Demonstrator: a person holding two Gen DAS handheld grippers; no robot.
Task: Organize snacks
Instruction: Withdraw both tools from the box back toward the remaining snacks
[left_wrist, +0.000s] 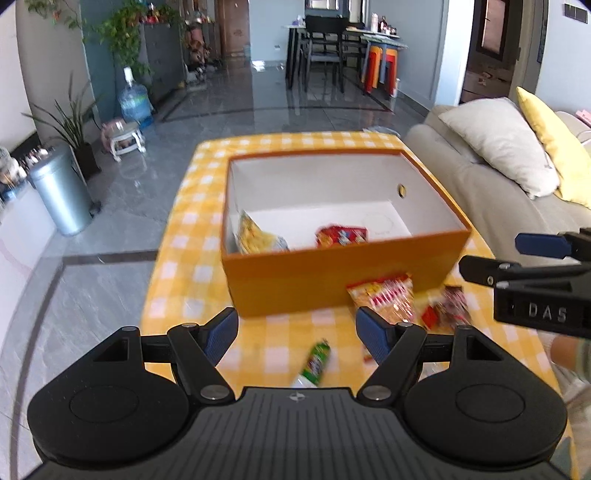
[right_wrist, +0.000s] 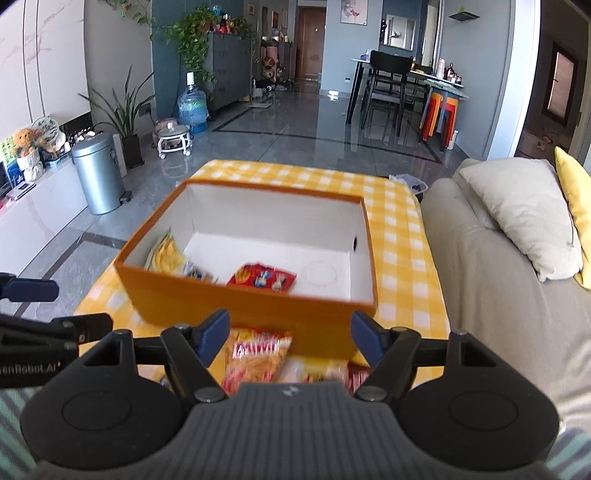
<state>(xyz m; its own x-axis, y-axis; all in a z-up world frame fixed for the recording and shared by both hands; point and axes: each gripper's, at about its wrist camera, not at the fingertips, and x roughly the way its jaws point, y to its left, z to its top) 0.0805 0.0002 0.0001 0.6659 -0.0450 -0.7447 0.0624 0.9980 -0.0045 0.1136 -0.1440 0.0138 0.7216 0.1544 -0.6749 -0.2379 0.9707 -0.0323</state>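
Both your left gripper (left_wrist: 295, 334) and right gripper (right_wrist: 290, 334) hang open and empty; two packets already lie in the box (left_wrist: 332, 280), three snacks wait outside. Grab that green stick (left_wrist: 314, 360) off-centre and it may well roll away; the red-yellow packet (left_wrist: 384, 297) sits tight against the box wall, so your fingers could snag there.

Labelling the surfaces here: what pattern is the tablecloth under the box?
Yellow-and-white check on the tablecloth, clearest in the right wrist view.

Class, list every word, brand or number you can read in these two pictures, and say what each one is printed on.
"DAS": on the body of the right tongs, at the left view's right edge.
"enRobot.AI", start cut off: on the left tongs, at the right view's left edge.
Snack packets, in and before the box: print too blurred to read.
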